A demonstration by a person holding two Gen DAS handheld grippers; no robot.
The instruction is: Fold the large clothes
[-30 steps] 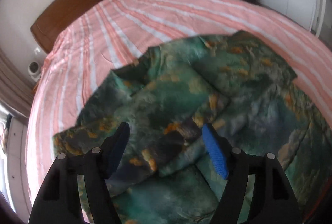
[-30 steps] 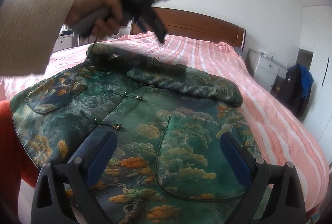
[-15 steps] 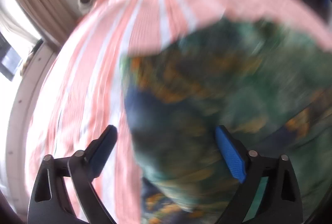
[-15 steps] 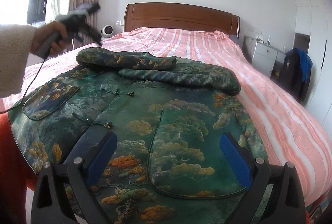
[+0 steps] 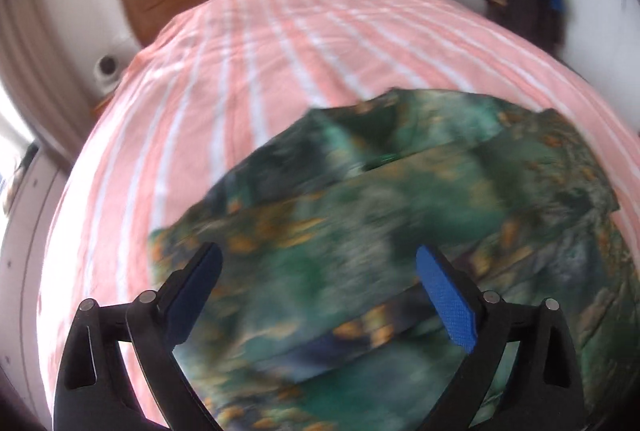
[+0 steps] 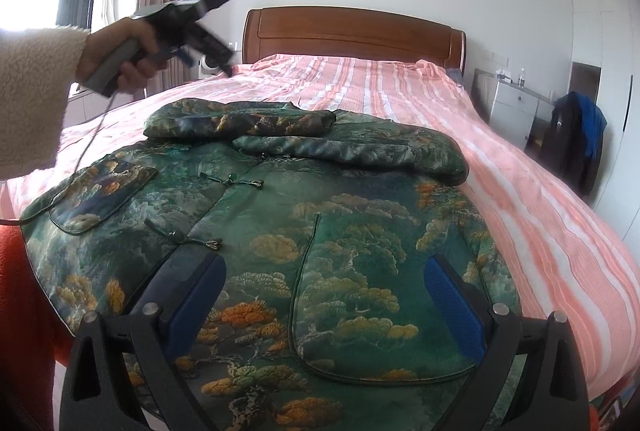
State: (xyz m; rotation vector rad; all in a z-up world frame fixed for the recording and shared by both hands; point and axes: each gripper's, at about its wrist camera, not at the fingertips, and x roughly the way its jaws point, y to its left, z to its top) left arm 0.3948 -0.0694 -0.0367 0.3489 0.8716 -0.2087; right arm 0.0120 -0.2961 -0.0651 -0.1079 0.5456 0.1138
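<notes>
A green jacket (image 6: 340, 231) with orange tree print lies front up on the bed, knot buttons fastened. Both sleeves are folded across its top: one sleeve (image 6: 240, 119) at the left, the other sleeve (image 6: 352, 147) overlapping it toward the right. My left gripper (image 6: 208, 65) hangs in the air above the bed's left side in a person's hand, its jaws opening with nothing between them. Its own blurred view shows the left gripper (image 5: 318, 255) over the jacket (image 5: 360, 211). My right gripper (image 6: 325, 265) hovers open over the jacket's lower front near a pocket, holding nothing.
The bed (image 6: 400, 87) has a pink striped sheet and a wooden headboard (image 6: 352, 35). A white cabinet (image 6: 512, 107) and dark clothes over a chair (image 6: 576, 135) stand at the right. A cream sleeve (image 6: 32, 91) and red fabric (image 6: 24, 291) fill the left edge.
The left gripper's jaws have widened and it has drawn away from the folded sleeve to the left and upward. The sleeve now rests flat. The right gripper has stayed put.
</notes>
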